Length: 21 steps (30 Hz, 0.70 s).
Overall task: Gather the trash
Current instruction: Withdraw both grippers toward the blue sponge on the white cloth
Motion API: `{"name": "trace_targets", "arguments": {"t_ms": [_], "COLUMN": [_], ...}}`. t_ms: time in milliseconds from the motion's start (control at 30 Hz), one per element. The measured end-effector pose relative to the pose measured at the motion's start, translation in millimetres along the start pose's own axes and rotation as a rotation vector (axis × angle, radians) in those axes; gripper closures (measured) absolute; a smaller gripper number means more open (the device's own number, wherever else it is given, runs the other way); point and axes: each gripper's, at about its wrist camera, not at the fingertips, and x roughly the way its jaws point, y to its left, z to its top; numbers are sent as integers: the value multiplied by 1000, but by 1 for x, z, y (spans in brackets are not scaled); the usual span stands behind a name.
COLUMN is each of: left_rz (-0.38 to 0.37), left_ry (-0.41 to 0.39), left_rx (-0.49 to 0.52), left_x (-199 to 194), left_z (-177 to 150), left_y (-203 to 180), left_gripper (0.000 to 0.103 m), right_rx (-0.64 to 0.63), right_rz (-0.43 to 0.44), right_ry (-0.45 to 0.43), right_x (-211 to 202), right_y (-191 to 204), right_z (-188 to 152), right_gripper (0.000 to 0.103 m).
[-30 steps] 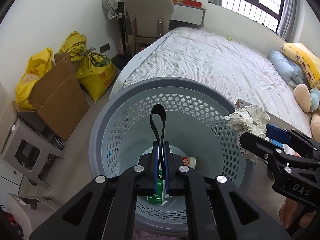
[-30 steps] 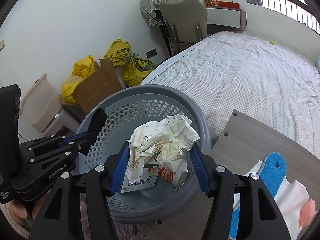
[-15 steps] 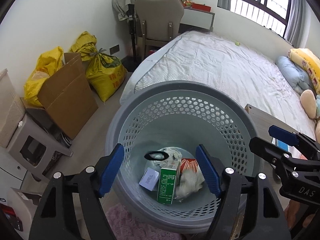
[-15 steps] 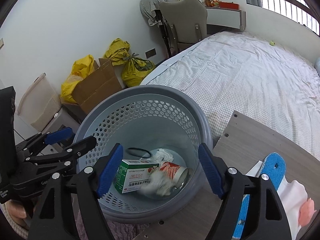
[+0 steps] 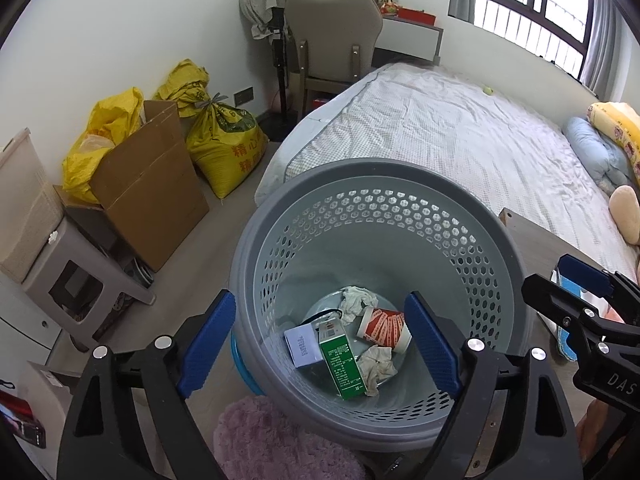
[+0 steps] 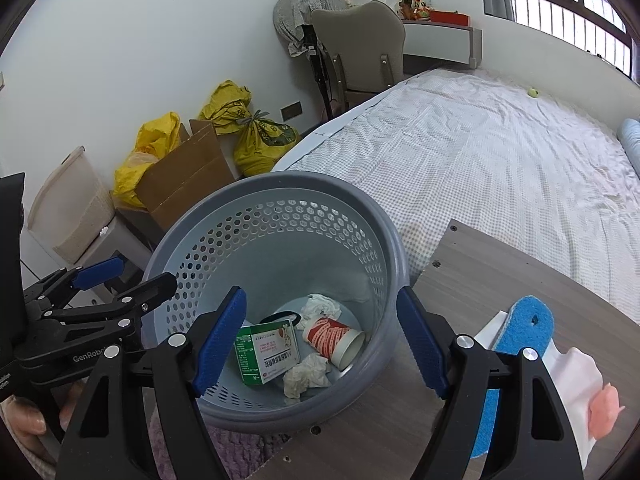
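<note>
A grey perforated basket [image 5: 372,168] stands on the floor below both grippers. At its bottom lie a green box [image 5: 342,356], a red-and-white paper cup [image 5: 384,328], crumpled paper [image 5: 376,364], a tissue [image 5: 356,300] and a black band [image 5: 324,314]. My left gripper [image 5: 320,304] hangs over the basket's mouth, its jaws opening with nothing between them. My right gripper [image 6: 320,296] is open and bare above the same basket [image 6: 280,184], over the box [image 6: 268,350] and cup [image 6: 332,338]. Each gripper shows at the edge of the other's view.
A wooden table [image 6: 480,280] beside the basket carries a blue sponge [image 6: 524,324] and a white packet with a pink item [image 6: 604,408]. A bed [image 5: 440,132] lies behind. A cardboard box [image 5: 148,184], yellow sacks [image 5: 228,140] and a stool [image 5: 80,272] line the left wall. A pink rug [image 5: 272,440] lies underfoot.
The left gripper let go of the black band and the right gripper let go of the crumpled paper. Both pieces dropped into the basket, and both grippers now stand wide.
</note>
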Motion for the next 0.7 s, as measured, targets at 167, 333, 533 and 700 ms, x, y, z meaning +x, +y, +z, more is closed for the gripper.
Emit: {"name": "trace_targets", "arguments": {"t_ms": [167, 333, 533, 700], "left_rz": [29, 42, 47, 44], "left_ry": [-6, -16, -38, -60], "left_rx": [-4, -22, -18, -10], "left_x": [-4, -12, -23, -34], "left_z": [-4, -9, -10, -11], "left_y": [0, 2, 0, -5], "left_gripper": [15, 14, 11, 11], "right_rx": [11, 8, 5, 14], "right_rz": [1, 2, -7, -19], "right_ry": [-2, -4, -20, -35], "right_x": [-4, -7, -19, -31], "right_y": [-2, 0, 1, -3], "right_z": [-5, -10, -16, -21], "right_gripper": [29, 29, 26, 25]}}
